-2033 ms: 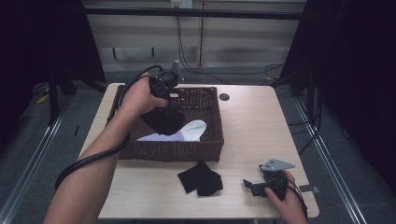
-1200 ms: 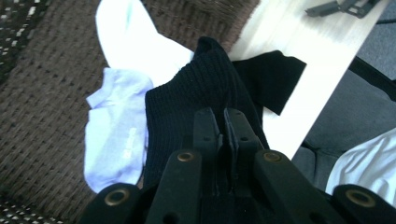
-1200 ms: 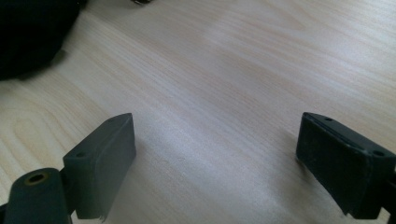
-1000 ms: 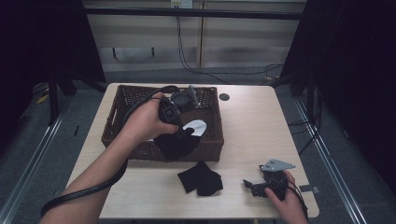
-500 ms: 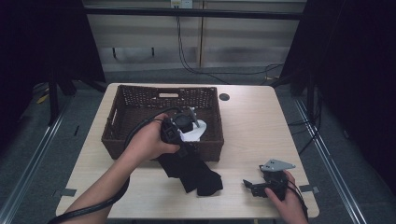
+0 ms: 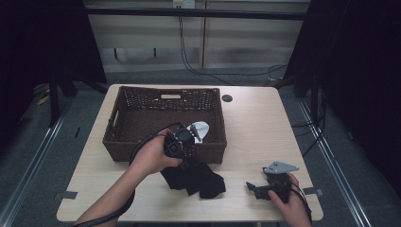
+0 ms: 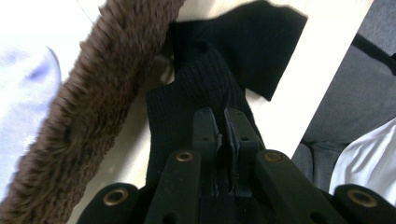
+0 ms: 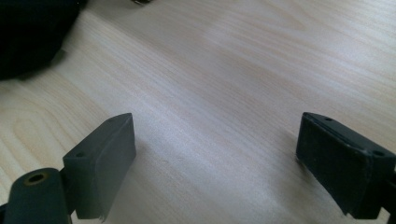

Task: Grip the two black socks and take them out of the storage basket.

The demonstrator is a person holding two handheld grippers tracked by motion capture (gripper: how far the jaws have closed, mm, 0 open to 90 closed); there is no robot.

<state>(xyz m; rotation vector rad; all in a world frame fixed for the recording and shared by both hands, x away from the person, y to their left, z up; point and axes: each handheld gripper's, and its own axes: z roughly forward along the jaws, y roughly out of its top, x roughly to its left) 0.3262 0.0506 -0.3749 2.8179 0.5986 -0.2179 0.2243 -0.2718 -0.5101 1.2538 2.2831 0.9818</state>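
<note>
Left gripper clamped on black sock, lowering it beside another black sock near the table's front edge, outside the basket, likely pairing. Right gripper wide open, empty, resting near front right corner.

a black ribbed sock hangs limp onto another black sock on the table.

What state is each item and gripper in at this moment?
Left gripper: shut on black sock.
Right gripper: open, empty, low over the table.
Black sock: gripped, draped onto other black socks.
Basket: upright, white cloth inside.
</note>
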